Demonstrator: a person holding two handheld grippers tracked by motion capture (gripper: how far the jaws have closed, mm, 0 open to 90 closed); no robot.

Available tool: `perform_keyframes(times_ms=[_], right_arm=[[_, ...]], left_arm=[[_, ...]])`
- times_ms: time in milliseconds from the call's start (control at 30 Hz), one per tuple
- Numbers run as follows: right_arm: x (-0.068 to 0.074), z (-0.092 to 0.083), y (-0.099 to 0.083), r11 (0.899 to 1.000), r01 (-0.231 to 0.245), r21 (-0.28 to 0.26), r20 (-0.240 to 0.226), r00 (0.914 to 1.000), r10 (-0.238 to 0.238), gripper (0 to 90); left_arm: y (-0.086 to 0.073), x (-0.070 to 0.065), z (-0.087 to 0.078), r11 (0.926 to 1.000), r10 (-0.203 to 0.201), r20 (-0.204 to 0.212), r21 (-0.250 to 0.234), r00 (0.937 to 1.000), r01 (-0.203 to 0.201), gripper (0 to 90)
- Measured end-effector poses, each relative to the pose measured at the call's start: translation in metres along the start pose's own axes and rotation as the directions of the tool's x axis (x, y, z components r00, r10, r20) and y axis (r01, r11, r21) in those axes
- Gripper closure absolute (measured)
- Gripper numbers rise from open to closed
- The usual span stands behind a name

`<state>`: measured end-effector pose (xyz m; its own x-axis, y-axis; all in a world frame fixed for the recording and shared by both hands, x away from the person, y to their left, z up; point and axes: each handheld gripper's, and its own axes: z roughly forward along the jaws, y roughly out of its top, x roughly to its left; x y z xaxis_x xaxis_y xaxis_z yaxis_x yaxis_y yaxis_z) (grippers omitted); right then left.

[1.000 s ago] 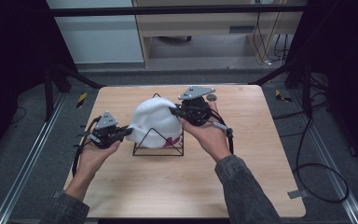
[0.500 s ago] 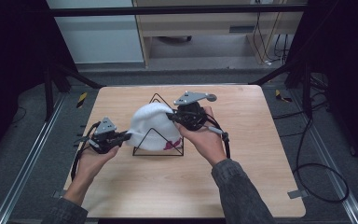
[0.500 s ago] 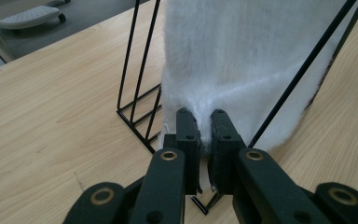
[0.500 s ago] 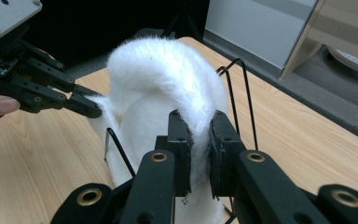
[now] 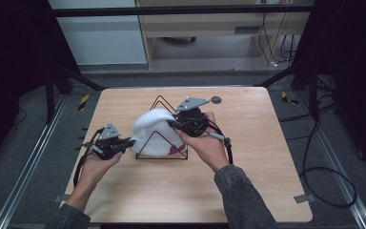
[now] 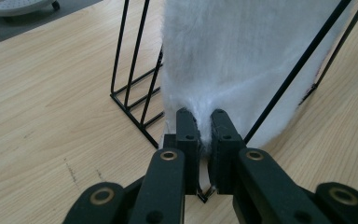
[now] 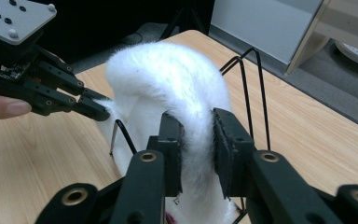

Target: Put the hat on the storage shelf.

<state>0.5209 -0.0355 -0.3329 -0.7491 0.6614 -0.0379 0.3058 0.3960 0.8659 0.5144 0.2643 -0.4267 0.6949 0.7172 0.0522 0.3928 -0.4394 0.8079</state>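
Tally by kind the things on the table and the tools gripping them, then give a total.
Grippers: 2, left and right
White fluffy cloth: 1
Black wire rack: 1
Dark disc: 1
Total: 5

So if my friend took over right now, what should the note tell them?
Left gripper: shut on the lower edge of the white fluffy cloth.
Right gripper: shut on the cloth's upper edge.
The cloth is draped over the black wire rack in the middle of the table, stretched between both grippers.
Done: both grips are firm and the cloth is partly on the rack.
Left: probably finish moving the cloth on or off the rack, then let go. Which way it is going cannot be told from here.
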Motion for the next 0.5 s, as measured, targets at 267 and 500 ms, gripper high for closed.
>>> perform_keyframes(times_ms=[267,500], right_arm=[[0.002,-0.011,-0.004,1.0,-0.022,-0.009,-0.013,0.9997,0.022,52.2],[0.001,-0.029,-0.012,0.999,-0.03,-0.012,0.008,0.9995,0.03,34.9]], left_arm=[[-0.005,-0.003,-0.002,0.9998,-0.018,-0.027,-0.01,0.9995,0.018,74.4],[-0.002,-0.007,-0.022,0.9967,-0.035,-0.056,-0.075,0.9978,0.031,46.6]])
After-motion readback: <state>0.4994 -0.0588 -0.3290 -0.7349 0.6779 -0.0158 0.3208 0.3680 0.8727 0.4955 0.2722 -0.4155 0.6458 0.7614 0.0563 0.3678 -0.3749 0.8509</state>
